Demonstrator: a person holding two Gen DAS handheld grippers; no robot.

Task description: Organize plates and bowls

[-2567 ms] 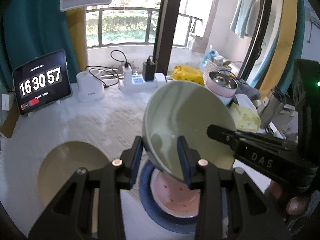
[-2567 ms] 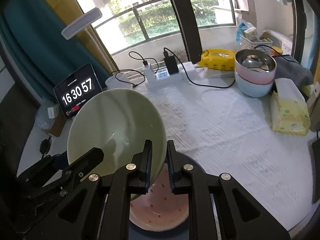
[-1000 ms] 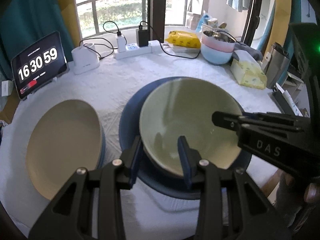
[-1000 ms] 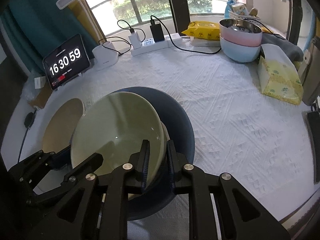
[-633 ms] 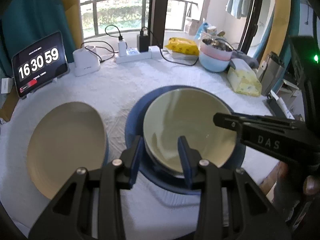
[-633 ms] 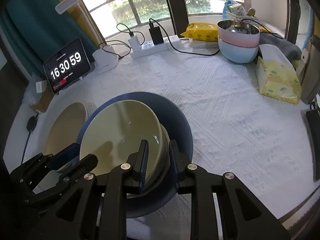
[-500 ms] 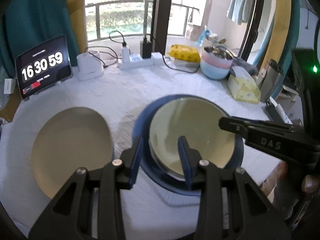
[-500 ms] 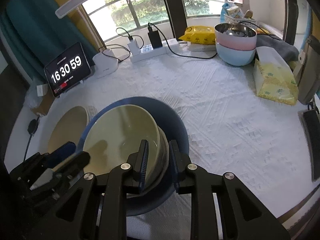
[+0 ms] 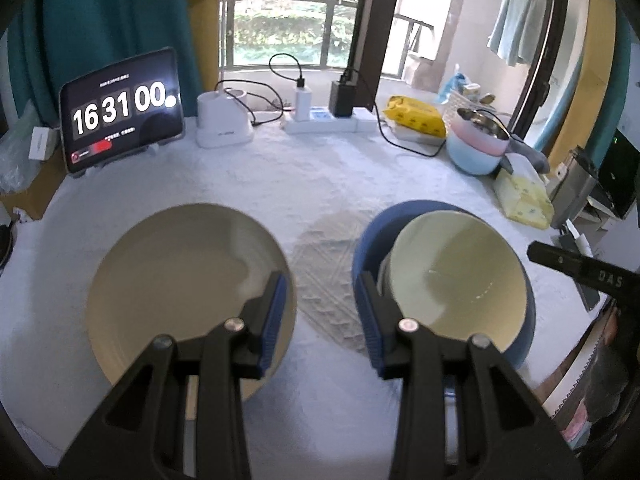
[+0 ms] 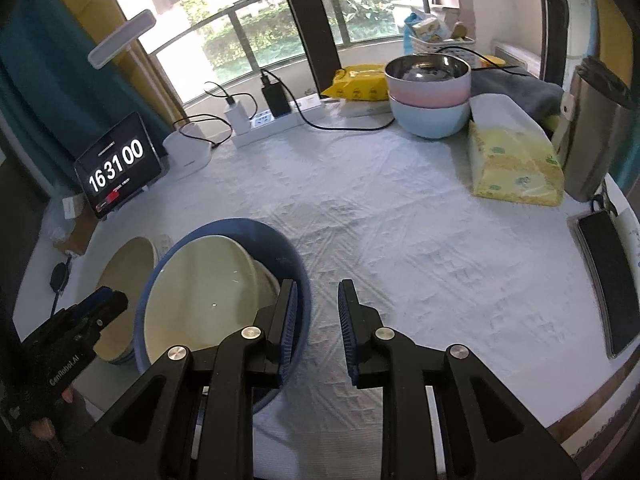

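Observation:
A pale green bowl (image 9: 456,280) rests inside a blue bowl (image 9: 364,248) at the table's front right; it also shows in the right wrist view (image 10: 204,300), nested in the blue bowl (image 10: 296,268). A beige plate (image 9: 180,280) lies to the left; its edge shows in the right wrist view (image 10: 124,272). My left gripper (image 9: 322,312) is open and empty above the cloth between plate and bowls. My right gripper (image 10: 316,320) is open and empty just right of the blue bowl's rim.
A tablet clock (image 9: 120,108), a white lamp base (image 9: 224,124) and a power strip (image 9: 328,120) stand at the back. Stacked pink and blue bowls (image 10: 430,96), a tissue pack (image 10: 512,160), a metal flask (image 10: 600,128) and a phone (image 10: 604,280) sit at the right.
Both grippers let go of the green bowl, which now sits in the blue bowl. Both opened and drew back; the left swung left, the right swung right.

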